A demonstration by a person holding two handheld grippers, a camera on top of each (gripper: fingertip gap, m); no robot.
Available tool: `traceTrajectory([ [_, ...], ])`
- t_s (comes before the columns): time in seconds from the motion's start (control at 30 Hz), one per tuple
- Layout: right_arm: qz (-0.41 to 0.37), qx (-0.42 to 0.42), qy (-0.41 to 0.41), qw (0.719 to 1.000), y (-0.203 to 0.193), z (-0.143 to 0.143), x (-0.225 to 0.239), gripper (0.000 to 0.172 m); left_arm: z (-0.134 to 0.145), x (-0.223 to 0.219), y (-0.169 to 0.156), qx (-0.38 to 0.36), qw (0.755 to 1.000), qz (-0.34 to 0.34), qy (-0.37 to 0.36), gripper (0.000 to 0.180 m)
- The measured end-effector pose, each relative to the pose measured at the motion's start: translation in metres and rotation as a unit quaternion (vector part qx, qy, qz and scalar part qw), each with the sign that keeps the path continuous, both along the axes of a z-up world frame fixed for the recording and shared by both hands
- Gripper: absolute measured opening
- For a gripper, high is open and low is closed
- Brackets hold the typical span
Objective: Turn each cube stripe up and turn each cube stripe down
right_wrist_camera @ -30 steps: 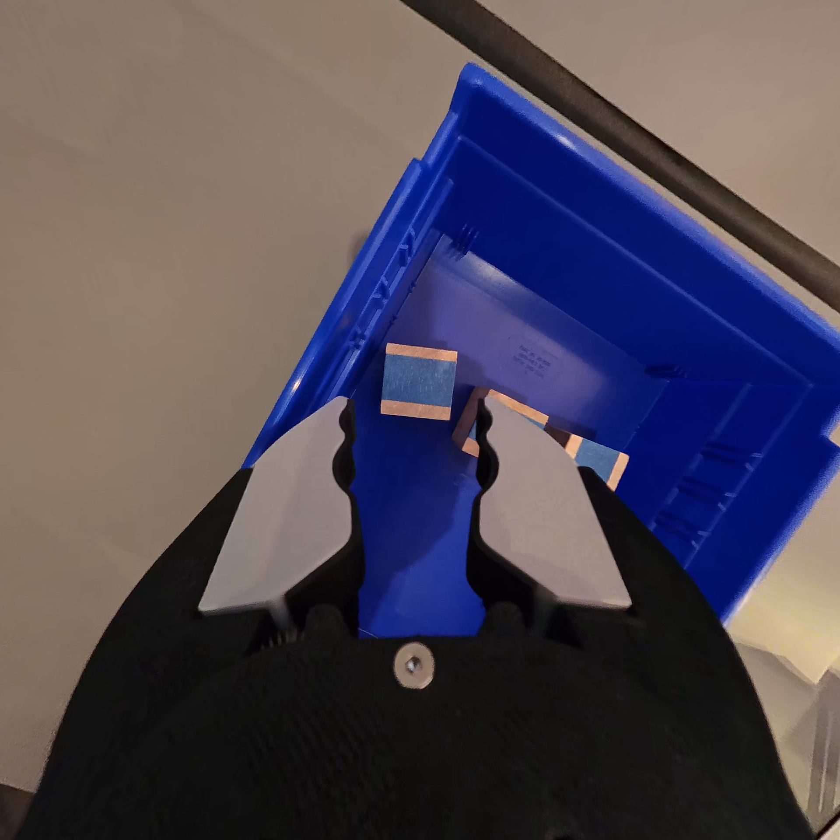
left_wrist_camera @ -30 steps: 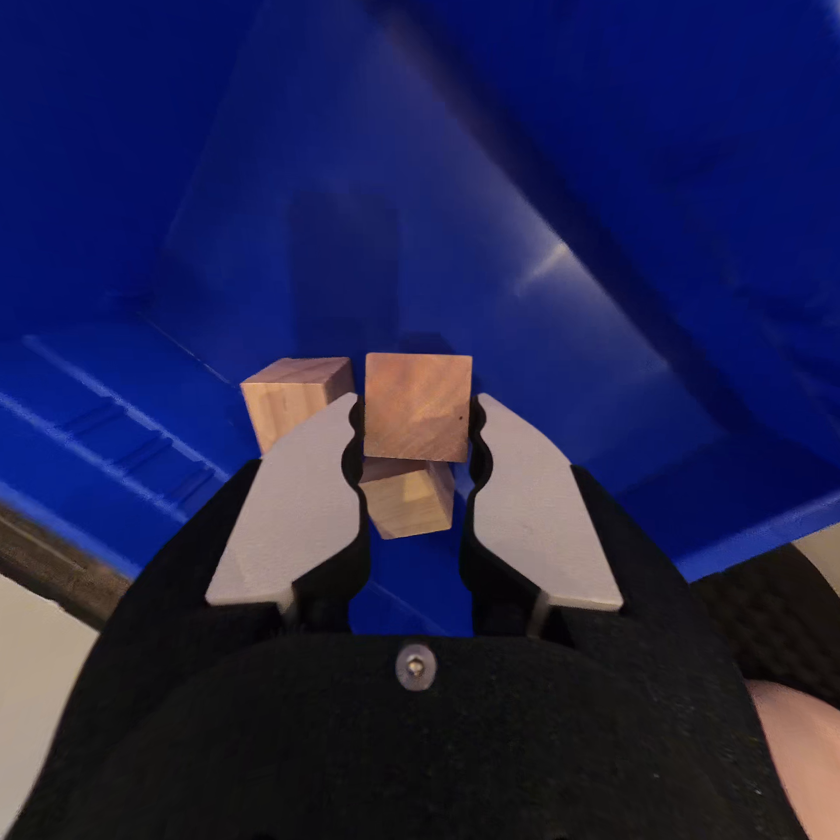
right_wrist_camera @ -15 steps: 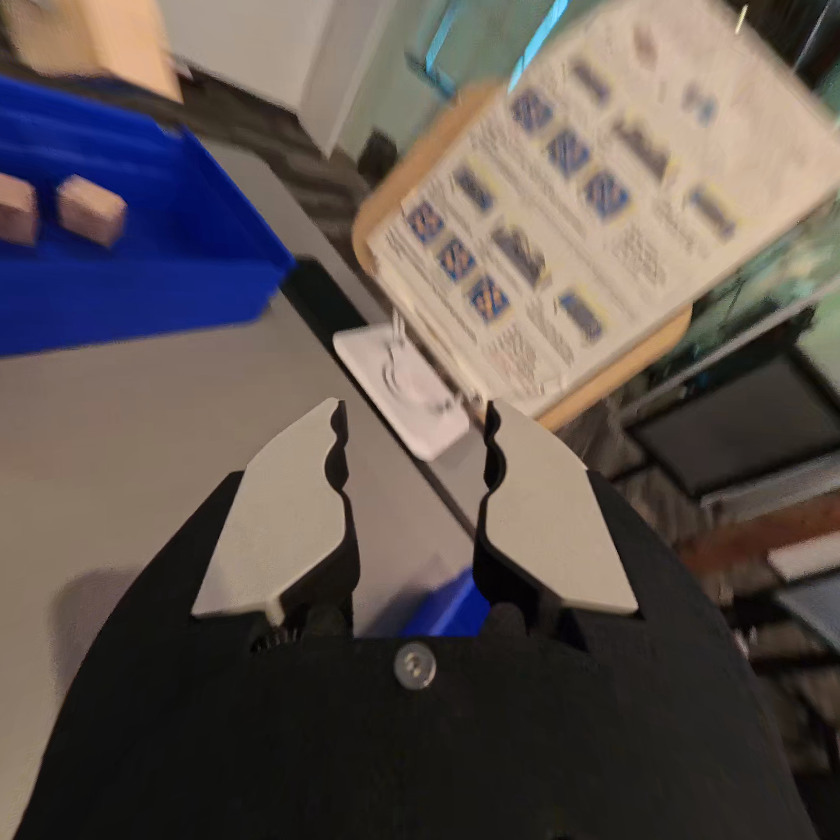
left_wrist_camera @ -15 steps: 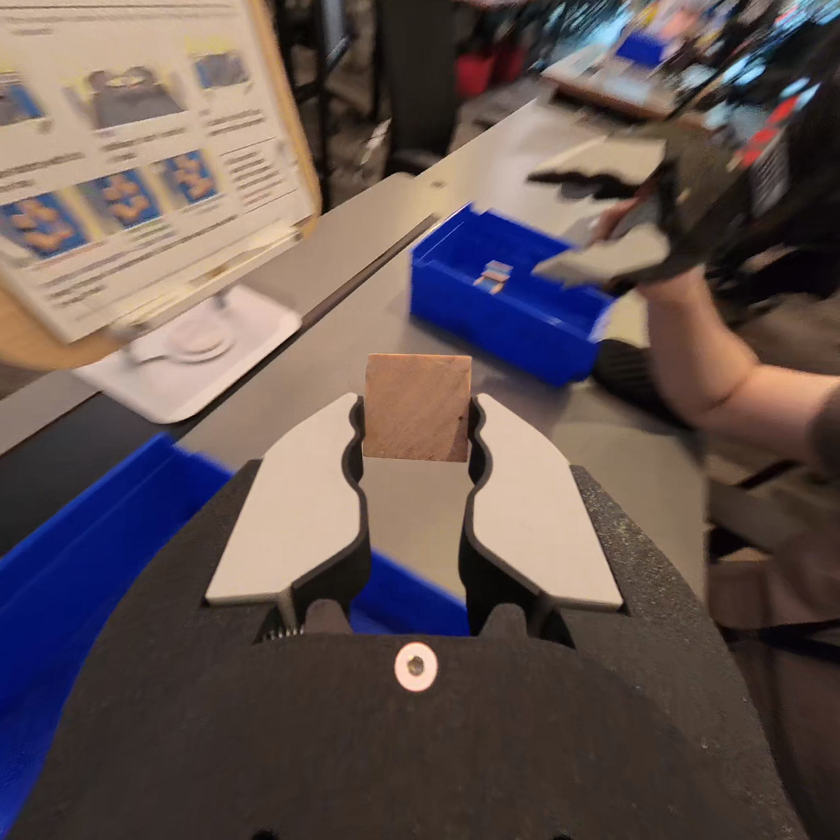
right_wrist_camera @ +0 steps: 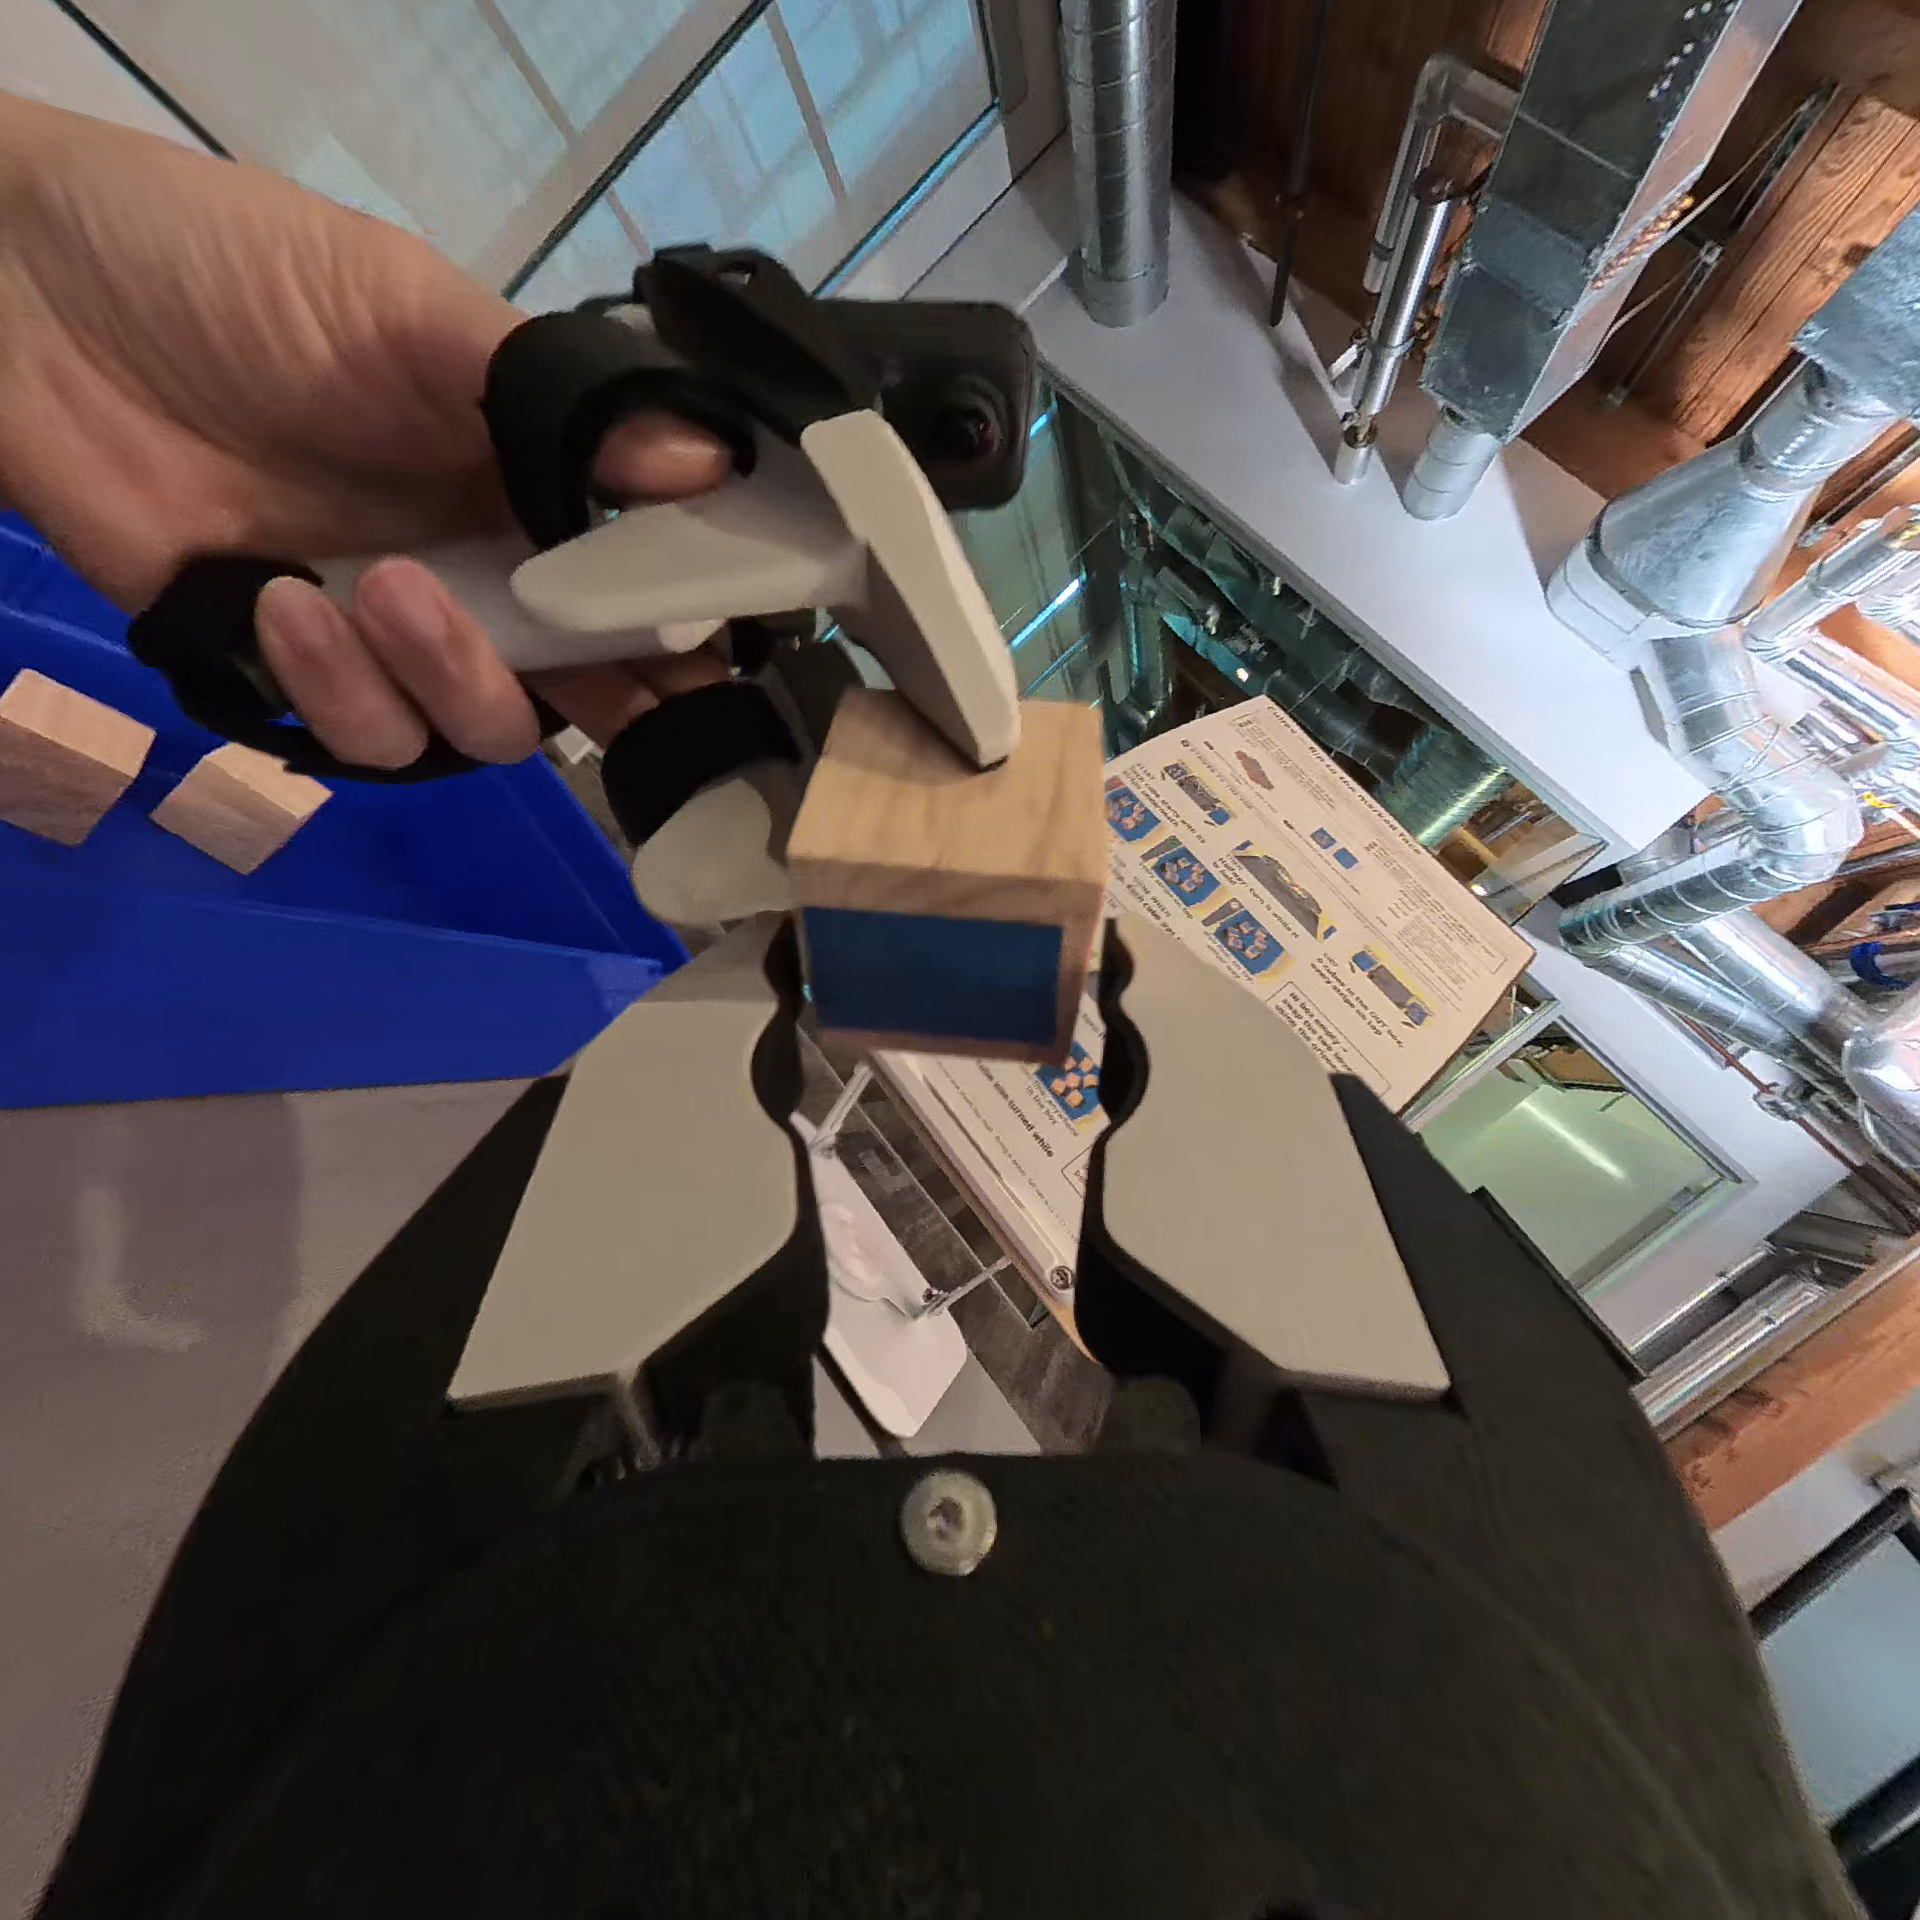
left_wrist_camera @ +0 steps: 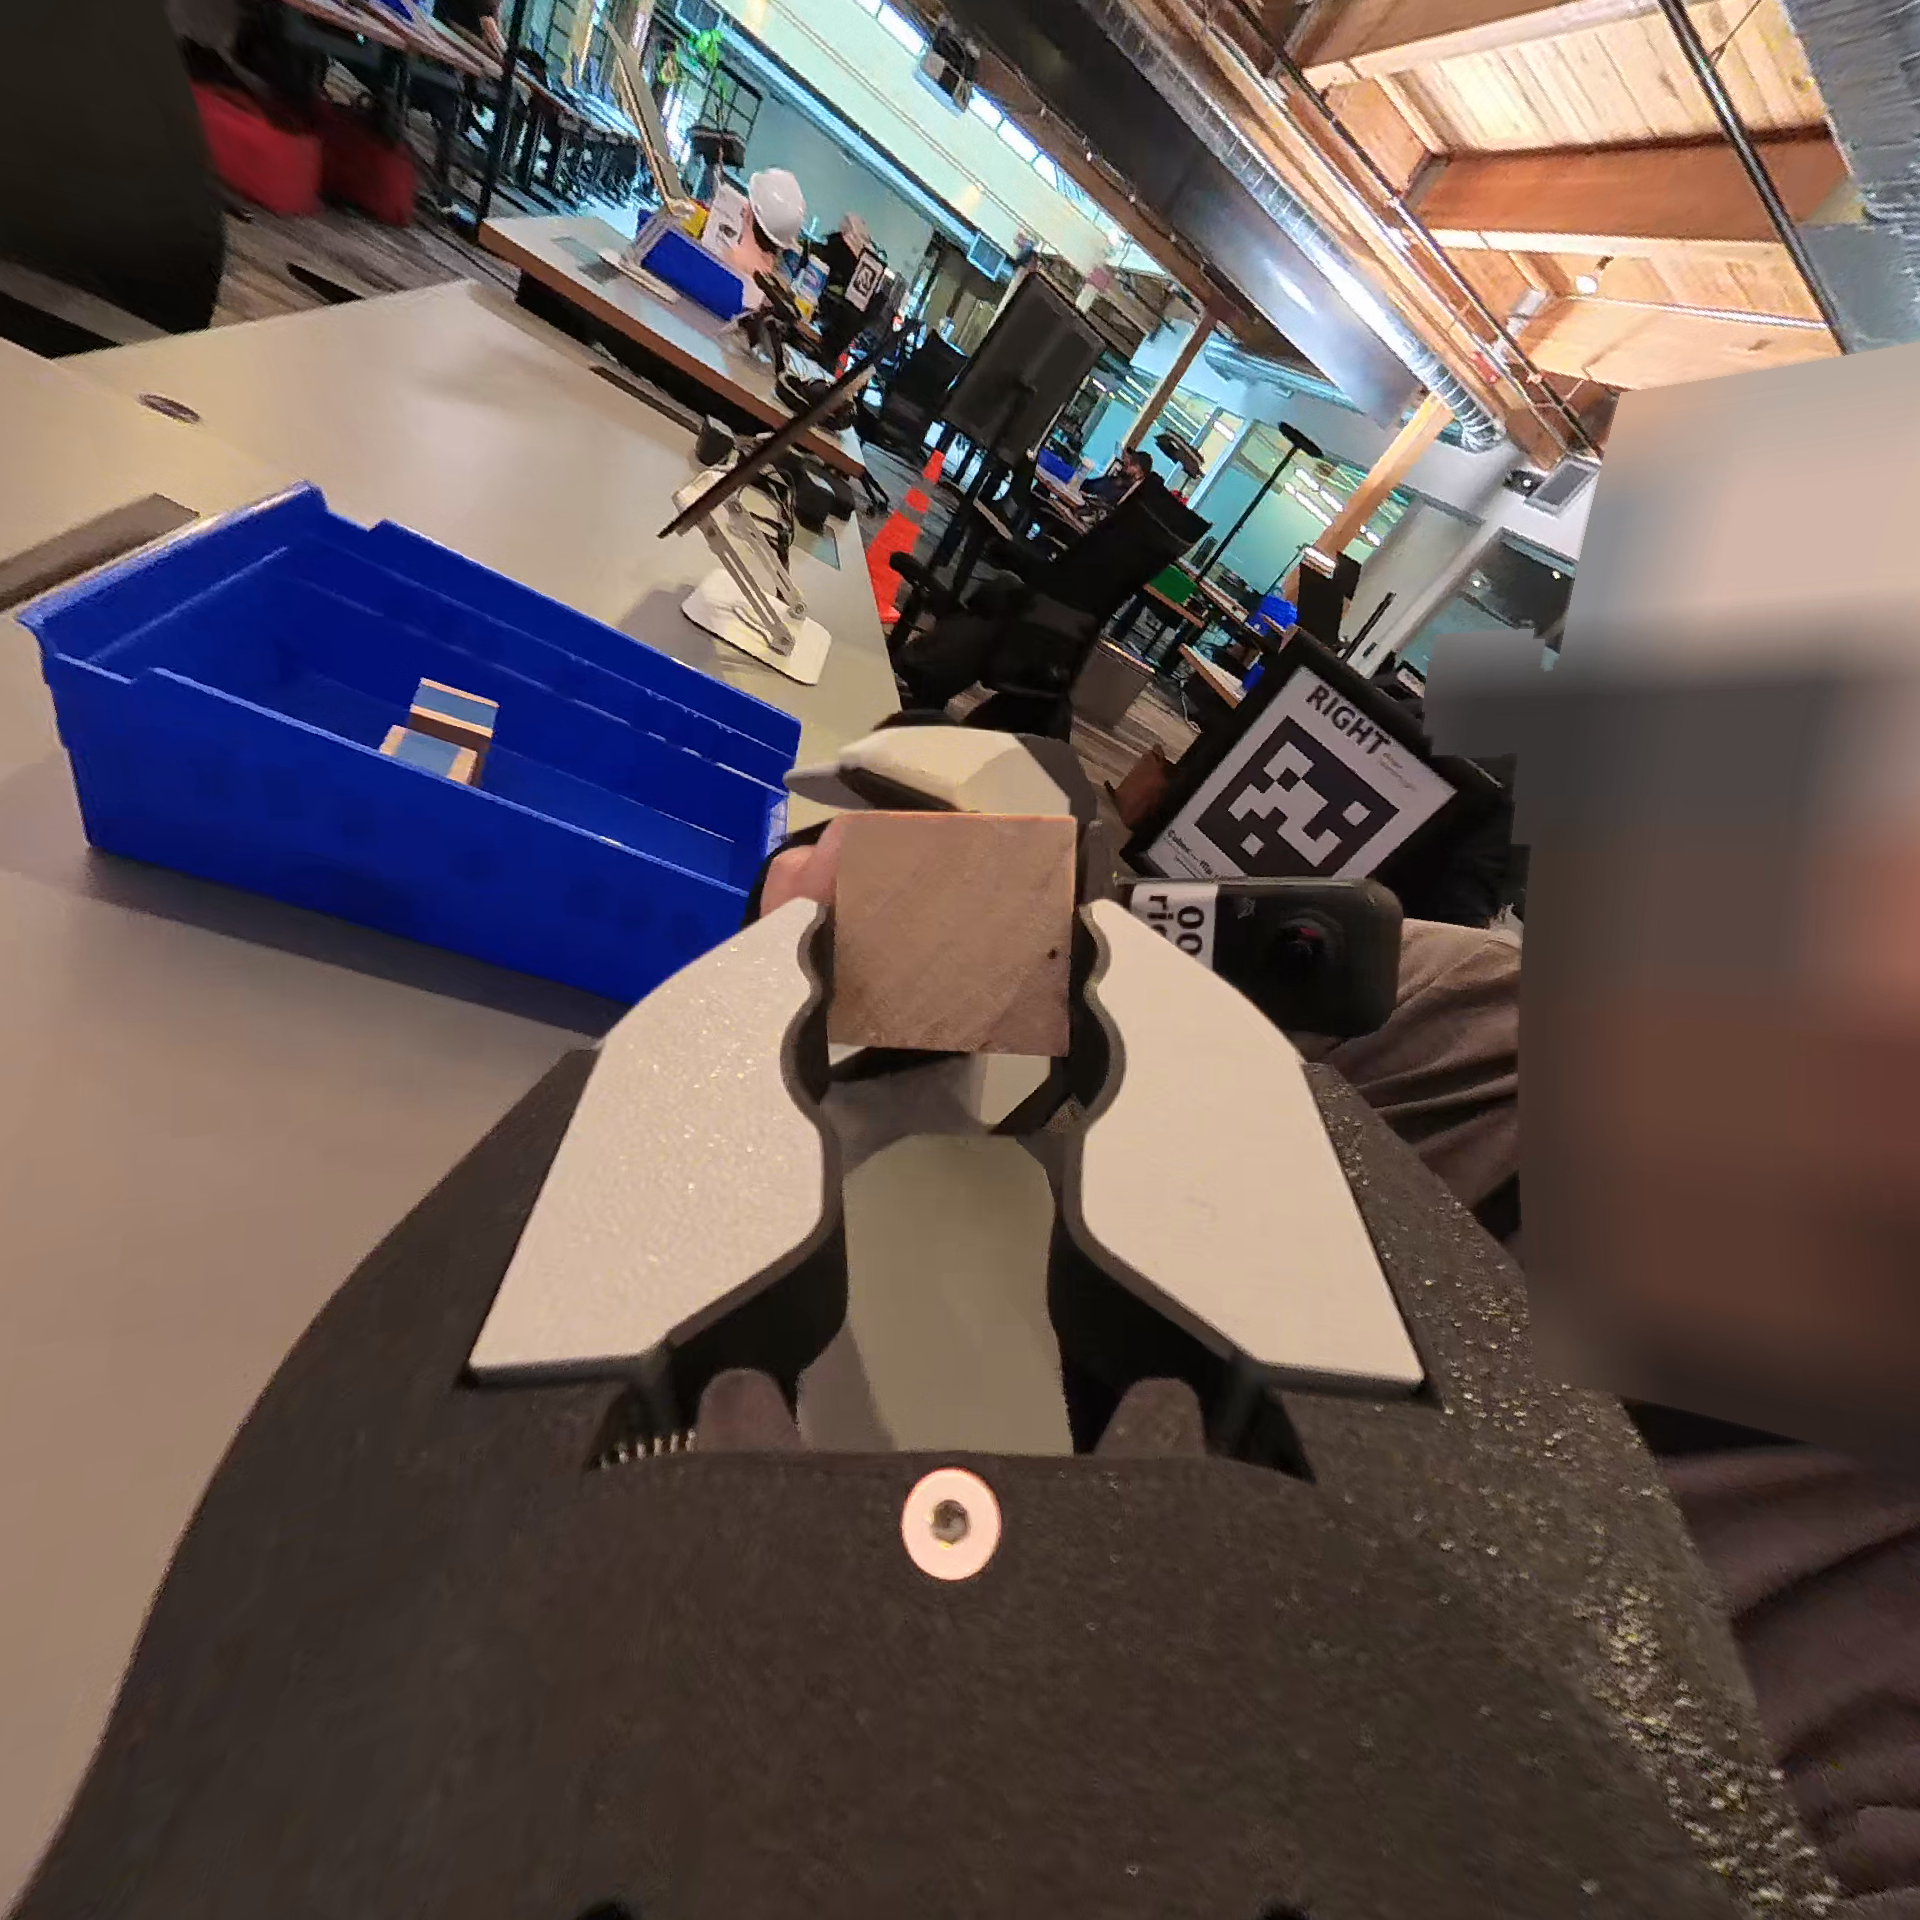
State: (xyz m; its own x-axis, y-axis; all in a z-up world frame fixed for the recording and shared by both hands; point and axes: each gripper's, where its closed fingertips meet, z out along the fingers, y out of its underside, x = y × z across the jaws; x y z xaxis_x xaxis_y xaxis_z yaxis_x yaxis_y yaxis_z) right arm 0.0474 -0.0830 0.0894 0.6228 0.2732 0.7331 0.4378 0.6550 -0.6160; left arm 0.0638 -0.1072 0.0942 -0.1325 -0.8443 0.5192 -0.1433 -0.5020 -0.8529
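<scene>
My left gripper (left_wrist_camera: 951, 935) is shut on a wooden cube (left_wrist_camera: 951, 930) and holds it in the air above the grey table (left_wrist_camera: 208, 1143). In the right wrist view the left gripper's fingers (right_wrist_camera: 925, 623) press on the top and bottom of the cube (right_wrist_camera: 945, 831). The cube's blue stripe face (right_wrist_camera: 935, 971) is turned toward the right wrist camera. My right gripper (right_wrist_camera: 945, 977) is open, and its pads stand on either side of the cube without pressing on it. One of its fingers (left_wrist_camera: 914, 774) shows behind the cube in the left wrist view.
A blue bin (left_wrist_camera: 364, 831) on the table holds striped cubes (left_wrist_camera: 442, 727). Another blue bin (right_wrist_camera: 312, 935) holds two plain-faced cubes (right_wrist_camera: 62, 769) (right_wrist_camera: 239, 805). An instruction sheet on a stand (right_wrist_camera: 1299, 904) stands behind. A person's hand (right_wrist_camera: 260, 416) holds the left gripper.
My left gripper lifted the cube out of its bin and swung it over the table. My right gripper left the other bin and came up to the cube, its open jaws now around it.
</scene>
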Motion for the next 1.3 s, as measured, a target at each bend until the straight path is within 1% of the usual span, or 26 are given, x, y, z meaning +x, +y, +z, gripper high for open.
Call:
traceTrajectory([
  [0.07,0.018,0.003,0.006,1.0,-0.005,0.003,0.001,0.045,0.001,0.001,-0.001,0.0,1.0,-0.007,-0.01,0.043],
  [0.13,0.025,-0.015,-0.001,1.0,-0.003,0.001,0.0,0.045,0.002,0.0,0.005,0.006,1.0,0.004,-0.014,0.043],
  [0.27,0.062,-0.095,-0.01,0.994,0.001,-0.005,-0.002,0.045,0.018,-0.021,0.027,0.057,0.994,0.077,-0.044,0.048],
  [0.37,0.031,-0.171,-0.04,0.984,0.023,-0.003,0.02,0.045,0.027,-0.044,0.039,0.093,0.987,0.129,-0.035,0.049],
  [0.43,-0.014,-0.248,-0.059,0.967,0.044,-0.002,0.054,0.045,0.034,-0.06,0.045,0.118,0.979,0.166,-0.025,0.045],
  [0.47,-0.048,-0.291,-0.069,0.953,0.054,-0.005,0.079,0.045,0.038,-0.069,0.048,0.133,0.973,0.189,-0.019,0.038],
  [0.5,-0.095,-0.336,-0.077,0.934,0.065,-0.011,0.108,0.045,0.043,-0.079,0.054,0.155,0.962,0.223,-0.017,0.032],
  [0.53,-0.148,-0.383,-0.084,0.908,0.073,-0.021,0.14,0.045,0.049,-0.089,0.06,0.18,0.948,0.261,-0.021,0.03],
  [0.57,-0.2,-0.433,-0.088,0.875,0.079,-0.035,0.174,0.045,0.054,-0.1,0.064,0.204,0.933,0.296,-0.025,0.027],
  [0.6,-0.247,-0.485,-0.085,0.835,0.082,-0.053,0.207,0.045,0.058,-0.111,0.068,0.226,0.915,0.331,-0.029,0.027],
  [0.67,-0.312,-0.595,-0.066,0.738,0.08,-0.095,0.264,0.046,0.066,-0.134,0.075,0.265,0.878,0.398,-0.026,0.027],
  [0.73,-0.35,-0.681,-0.063,0.64,0.072,-0.139,0.306,0.046,0.066,-0.152,0.081,0.28,0.857,0.433,0.006,0.027],
  [0.8,-0.386,-0.726,-0.086,0.563,0.066,-0.178,0.34,0.046,0.059,-0.17,0.086,0.286,0.84,0.458,0.057,0.031],
  [0.83,-0.395,-0.742,-0.092,0.534,0.063,-0.193,0.35,0.046,0.054,-0.18,0.09,0.284,0.831,0.471,0.083,0.033],
  [0.87,-0.396,-0.755,-0.094,0.515,0.062,-0.204,0.355,0.046,0.049,-0.192,0.093,0.28,0.821,0.485,0.111,0.034],
  [0.9,-0.392,-0.763,-0.094,0.505,0.062,-0.212,0.357,0.046,0.042,-0.205,0.098,0.273,0.807,0.503,0.143,0.033],
  [0.97,-0.389,-0.77,-0.095,0.497,0.064,-0.222,0.358,0.046,0.02,-0.233,0.107,0.234,0.782,0.536,0.213,0.031],
  [1.07,-0.401,-0.772,-0.107,0.481,0.063,-0.231,0.364,0.046,-0.015,-0.264,0.116,0.165,0.76,0.553,0.299,0.028],
  [1.23,-0.405,-0.781,-0.122,0.459,0.059,-0.241,0.367,0.047,-0.071,-0.296,0.124,0.109,0.713,0.54,0.434,0.025],
  [1.3,-0.407,-0.779,-0.121,0.461,0.061,-0.24,0.366,0.047,-0.097,-0.298,0.123,0.074,0.711,0.507,0.481,0.024],
])
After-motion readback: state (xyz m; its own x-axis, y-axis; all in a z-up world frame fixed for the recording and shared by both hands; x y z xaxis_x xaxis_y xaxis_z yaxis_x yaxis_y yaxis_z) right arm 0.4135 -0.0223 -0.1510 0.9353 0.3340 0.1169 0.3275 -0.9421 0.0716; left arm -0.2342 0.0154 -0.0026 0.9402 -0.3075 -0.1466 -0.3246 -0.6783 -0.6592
